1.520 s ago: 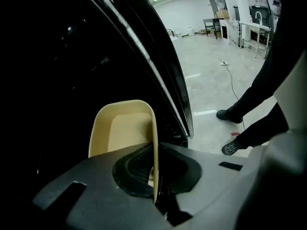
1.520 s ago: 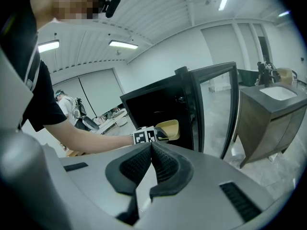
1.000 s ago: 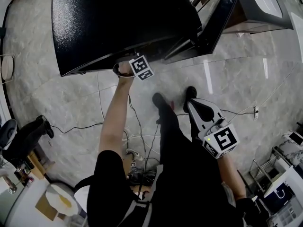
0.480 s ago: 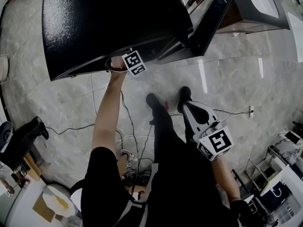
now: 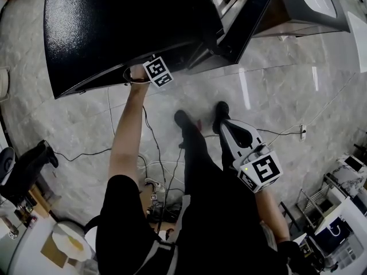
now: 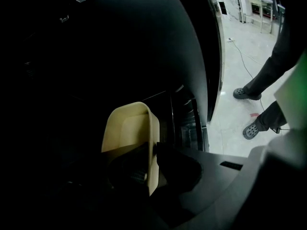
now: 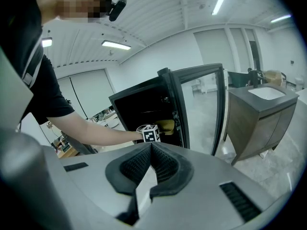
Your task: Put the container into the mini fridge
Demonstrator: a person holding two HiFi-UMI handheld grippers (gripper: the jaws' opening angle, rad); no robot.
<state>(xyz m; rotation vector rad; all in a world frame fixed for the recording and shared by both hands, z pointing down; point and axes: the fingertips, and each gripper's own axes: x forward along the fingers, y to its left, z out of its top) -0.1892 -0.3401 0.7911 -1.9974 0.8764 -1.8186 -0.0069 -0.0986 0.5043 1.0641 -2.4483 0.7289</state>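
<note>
A cream plastic container [image 6: 128, 128] is gripped by its side wall in my left gripper [image 6: 152, 153], which is shut on it inside the dark interior of the black mini fridge [image 5: 126, 22]. From the head view only that gripper's marker cube [image 5: 156, 72] shows at the fridge's front edge; its jaws are hidden under the fridge top. The right gripper view shows the container [image 7: 166, 125] just inside the fridge [image 7: 144, 107], behind the cube. My right gripper [image 5: 226, 125] hangs by the person's leg, shut and empty, its pads meeting at the tips [image 7: 151, 146].
The fridge door [image 5: 249, 22] stands open to the right. A dark wooden cabinet with a sink [image 7: 261, 111] stands just past the door. Cables and a power strip [image 5: 156, 185] lie on the marble floor near the person's feet. A black bag [image 5: 28, 165] lies at the left.
The left arm has reached slightly further in under the fridge top, and the head view has shifted a little. The right gripper has stayed by the leg.
</note>
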